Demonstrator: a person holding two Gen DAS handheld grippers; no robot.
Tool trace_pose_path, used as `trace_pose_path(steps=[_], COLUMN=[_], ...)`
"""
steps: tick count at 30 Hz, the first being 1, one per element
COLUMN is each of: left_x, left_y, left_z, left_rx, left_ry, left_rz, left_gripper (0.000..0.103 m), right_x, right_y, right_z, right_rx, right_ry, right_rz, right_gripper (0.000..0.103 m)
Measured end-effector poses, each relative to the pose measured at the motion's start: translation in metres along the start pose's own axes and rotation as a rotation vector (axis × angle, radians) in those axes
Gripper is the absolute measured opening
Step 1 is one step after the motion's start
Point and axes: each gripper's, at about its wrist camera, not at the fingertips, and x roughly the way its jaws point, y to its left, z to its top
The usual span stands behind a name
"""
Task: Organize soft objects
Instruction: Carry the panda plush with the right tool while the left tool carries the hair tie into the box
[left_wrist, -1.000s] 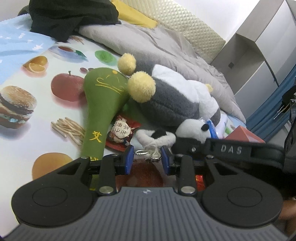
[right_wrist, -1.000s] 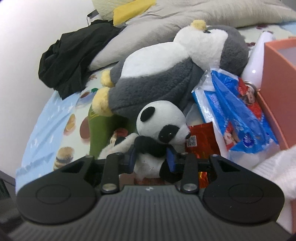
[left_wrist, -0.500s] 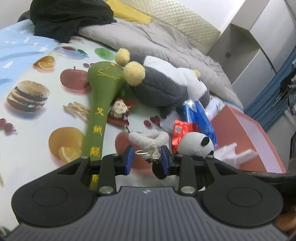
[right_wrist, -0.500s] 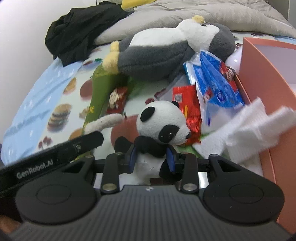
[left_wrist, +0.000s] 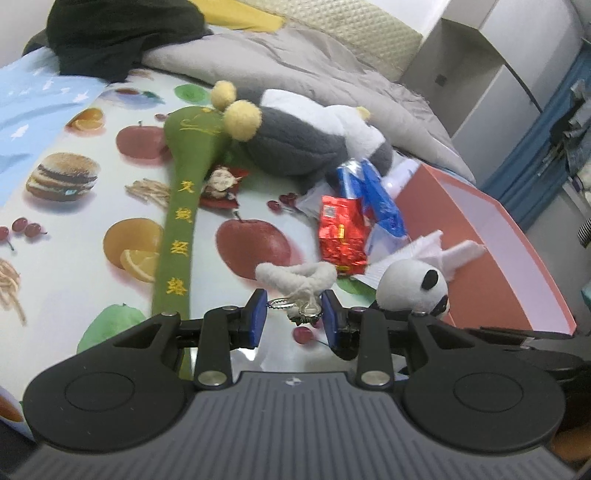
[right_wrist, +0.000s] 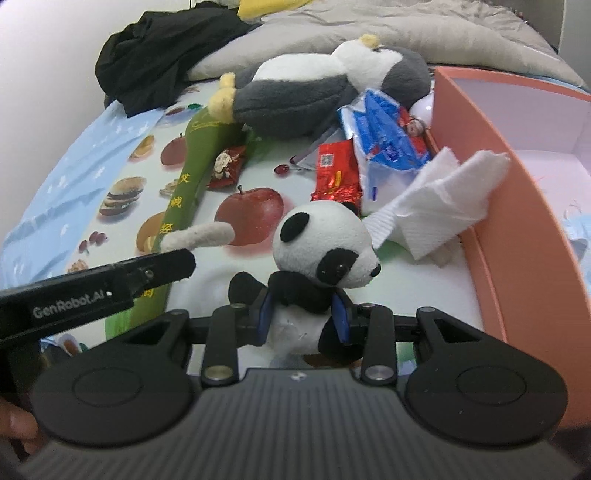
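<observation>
Plush panda keychain (right_wrist: 325, 254) clamped at the body in the right gripper (right_wrist: 303, 319) fingers, above the bed. Left gripper (left_wrist: 294, 317) fingers part-closed around its key ring (left_wrist: 295, 308); contact unclear. Best swung level into the pink box (right_wrist: 517, 206), cord (left_wrist: 295, 275) clear of the tissue (right_wrist: 439, 206).

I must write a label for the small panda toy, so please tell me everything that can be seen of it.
The small panda toy is plush, with a white head, black ears, black eye patches, a dark nose, black arms and a white belly. It sits upright, its face turned right in the right wrist view. The right gripper is closed on its body, its blue pads pressing both sides. A fuzzy white loop with metal rings hangs between the left gripper's jaws; whether it belongs to the panda is unclear.
</observation>
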Motion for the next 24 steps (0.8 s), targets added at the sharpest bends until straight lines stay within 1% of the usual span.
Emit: trace_pose_path(steps=[4,8,16,19,24], left_x=[-0.006,-0.013,-0.023,-0.024,-0.022], left_y=[-0.015,-0.033,-0.075,-0.092,-0.124], left_z=[0.005,0.018,0.052,0.068,0.093], left_rx=[0.022,0.056,0.118,0.127,0.154], left_ry=[-0.003,-0.008,-0.012,-0.03,-0.048], left_rz=[-0.013,-0.022,-0.066,-0.076,-0.115], left_gripper=[0.037,0.037,0.037,0.037,0.037], right_x=[-0.017,-0.038,-0.083,-0.101,-0.132], right_y=[-0.007,-0.015,-0.037,-0.046,-0.066], right_z=[0.0,0.008,0.033,0.044,0.061], right_rx=[0.013,0.019,0.039,0.042,0.047], right_ry=[-0.033,-0.074,-0.164,-0.207,-0.298], right_rz=[0.0,-0.012,-0.034,-0.022,-0.075], right_gripper=[0.038,0.038,0.038,0.038,0.038])
